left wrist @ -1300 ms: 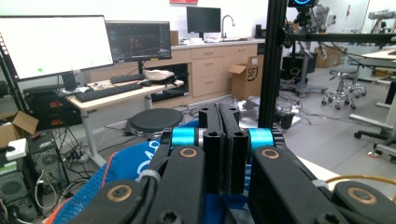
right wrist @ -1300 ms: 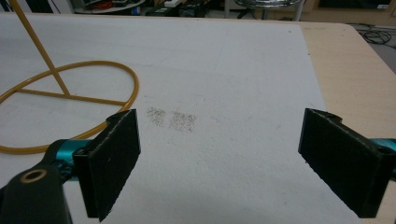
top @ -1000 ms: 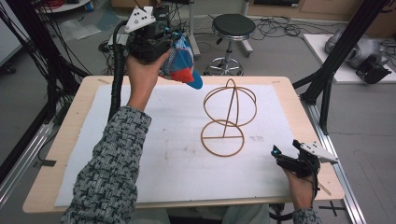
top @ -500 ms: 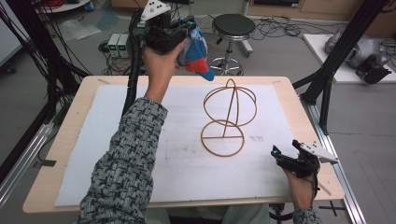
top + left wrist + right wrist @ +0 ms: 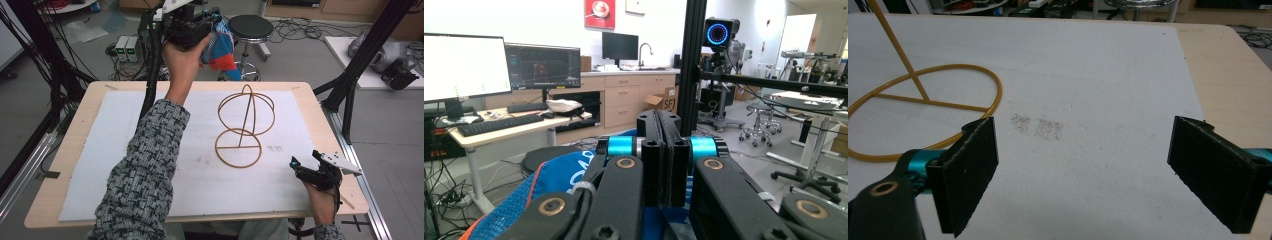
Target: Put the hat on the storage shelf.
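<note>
A gold wire stand (image 5: 239,147) with a ring base and a round top stands on the white mat (image 5: 125,145); its base ring (image 5: 923,95) lies left of my right jaws. My left gripper (image 5: 202,31) is held high over the table's far edge, shut on a blue and orange mesh cloth (image 5: 223,50) that hangs beside it. In the left gripper view the left gripper (image 5: 663,150) has its jaws pressed together, with the blue cloth (image 5: 539,195) bunched under them. My right gripper (image 5: 305,162) rests low at the mat's near right corner; the right gripper (image 5: 1083,170) is wide open, with nothing between its jaws.
The wooden table (image 5: 330,125) ends just right of the right gripper. Black frame posts (image 5: 357,65) rise at both sides. A round stool (image 5: 251,27) stands behind the table's far edge. A faint smudge (image 5: 1038,127) marks the mat.
The left hand has lifted the cloth higher and carried it away from me, toward the far edge and a little right. The right gripper has stayed still.
</note>
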### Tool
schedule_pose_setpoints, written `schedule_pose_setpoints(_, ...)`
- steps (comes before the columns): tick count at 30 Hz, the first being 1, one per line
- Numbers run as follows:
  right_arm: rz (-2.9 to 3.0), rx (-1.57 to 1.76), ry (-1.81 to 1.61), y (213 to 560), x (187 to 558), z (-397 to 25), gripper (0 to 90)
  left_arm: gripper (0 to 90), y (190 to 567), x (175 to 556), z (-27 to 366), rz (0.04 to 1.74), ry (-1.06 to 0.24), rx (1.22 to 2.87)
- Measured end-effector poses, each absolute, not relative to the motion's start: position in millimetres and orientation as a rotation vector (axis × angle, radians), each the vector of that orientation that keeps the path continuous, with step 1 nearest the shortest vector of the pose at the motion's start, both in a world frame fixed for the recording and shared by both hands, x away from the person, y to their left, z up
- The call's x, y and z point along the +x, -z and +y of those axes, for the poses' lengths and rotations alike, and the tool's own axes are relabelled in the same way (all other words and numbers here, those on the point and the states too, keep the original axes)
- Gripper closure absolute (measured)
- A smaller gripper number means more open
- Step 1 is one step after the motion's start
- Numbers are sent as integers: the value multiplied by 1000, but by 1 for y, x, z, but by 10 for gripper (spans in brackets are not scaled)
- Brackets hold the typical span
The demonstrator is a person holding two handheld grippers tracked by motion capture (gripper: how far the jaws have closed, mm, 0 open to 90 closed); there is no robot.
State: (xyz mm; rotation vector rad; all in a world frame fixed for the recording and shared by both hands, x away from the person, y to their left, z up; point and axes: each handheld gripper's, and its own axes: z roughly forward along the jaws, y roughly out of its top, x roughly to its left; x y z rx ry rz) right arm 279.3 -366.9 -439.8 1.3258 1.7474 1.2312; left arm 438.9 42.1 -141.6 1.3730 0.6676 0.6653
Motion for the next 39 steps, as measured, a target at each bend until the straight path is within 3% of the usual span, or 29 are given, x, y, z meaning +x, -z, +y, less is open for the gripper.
schedule_pose_setpoints(18,1741,1335,-1232,440,273,-371,119,882,136,435,19,630,-616,1378)
schedule_pose_setpoints(39,1755,1330,-1226,441,274,-370,119,881,159,413,10,668,-512,1539)
